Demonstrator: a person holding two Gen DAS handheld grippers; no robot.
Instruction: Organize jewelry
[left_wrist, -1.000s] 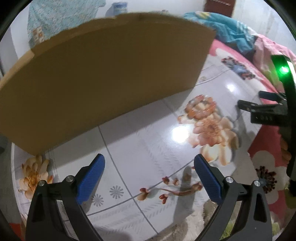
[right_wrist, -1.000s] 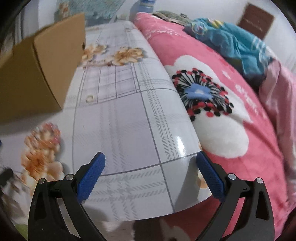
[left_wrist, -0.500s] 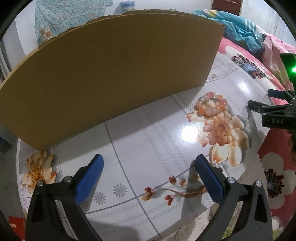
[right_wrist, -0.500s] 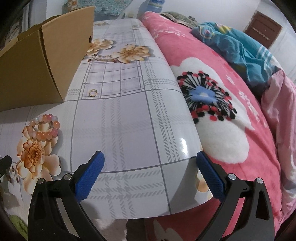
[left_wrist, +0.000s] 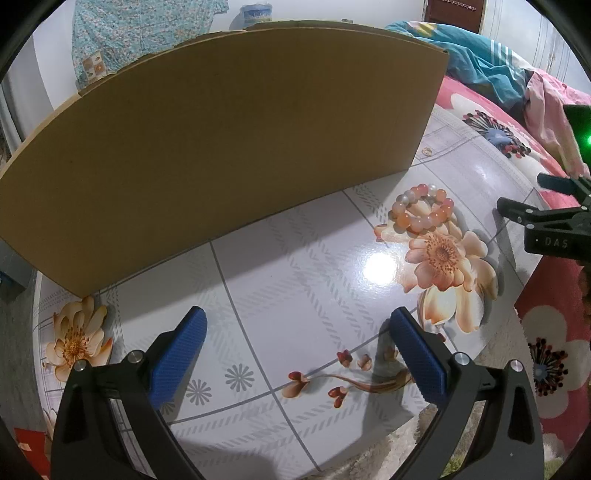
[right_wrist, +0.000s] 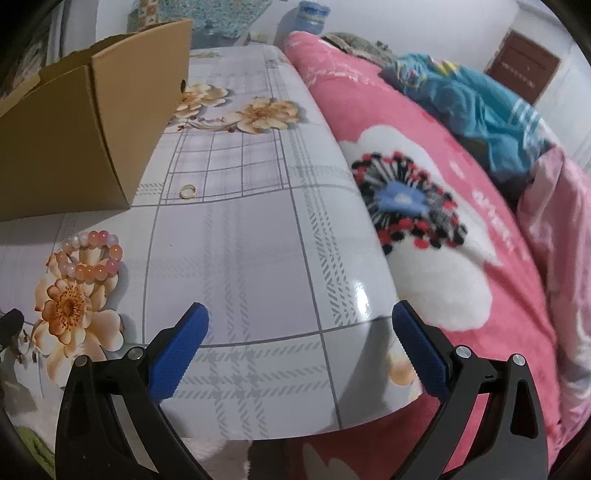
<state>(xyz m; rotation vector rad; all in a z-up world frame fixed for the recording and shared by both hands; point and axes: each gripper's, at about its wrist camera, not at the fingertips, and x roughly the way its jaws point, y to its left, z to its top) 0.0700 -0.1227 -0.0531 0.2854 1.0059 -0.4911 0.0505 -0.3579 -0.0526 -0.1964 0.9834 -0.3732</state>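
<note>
Beside the box (left_wrist: 221, 147), near its right corner, a bead bracelet (left_wrist: 421, 212) lies flat on the floral table (left_wrist: 295, 266), overlapping a printed flower. Further along the box's short side, close to its bottom edge, sits what looks like a small gold ring (right_wrist: 187, 191); it is tiny, so hard to be sure. Both tongs are released and hold nothing: the left gripper (left_wrist: 298, 349) hovers over bare table in front of the box, the right gripper (right_wrist: 300, 345) over the table edge by a pink blanket (right_wrist: 461, 258).
</note>
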